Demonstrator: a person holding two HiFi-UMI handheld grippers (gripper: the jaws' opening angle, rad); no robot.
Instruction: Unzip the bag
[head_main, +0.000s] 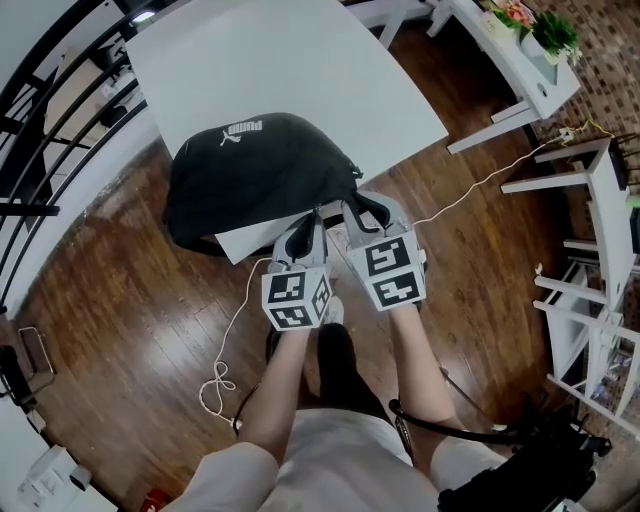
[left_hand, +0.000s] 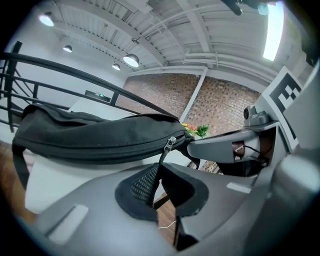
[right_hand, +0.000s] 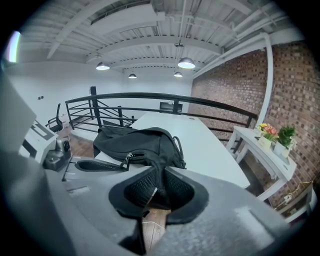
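A black Puma bag (head_main: 255, 165) lies on the near corner of a white table (head_main: 300, 70), part of it hanging over the edge. Its zip (left_hand: 100, 145) runs along the side that faces me. My left gripper (head_main: 305, 232) is shut on the metal zipper pull (left_hand: 170, 144), whose tab hangs down between the pads (left_hand: 142, 182). Just to its right, my right gripper (head_main: 362, 212) is shut on the bag's end fabric (right_hand: 160, 160), which bunches between its jaws. In the right gripper view the left gripper (right_hand: 95, 165) shows at the zip.
A white cable (head_main: 225, 370) trails over the wooden floor below the table. A white side table with plants (head_main: 520, 50) and white shelving (head_main: 600, 250) stand to the right. A black railing (head_main: 40, 90) runs along the left.
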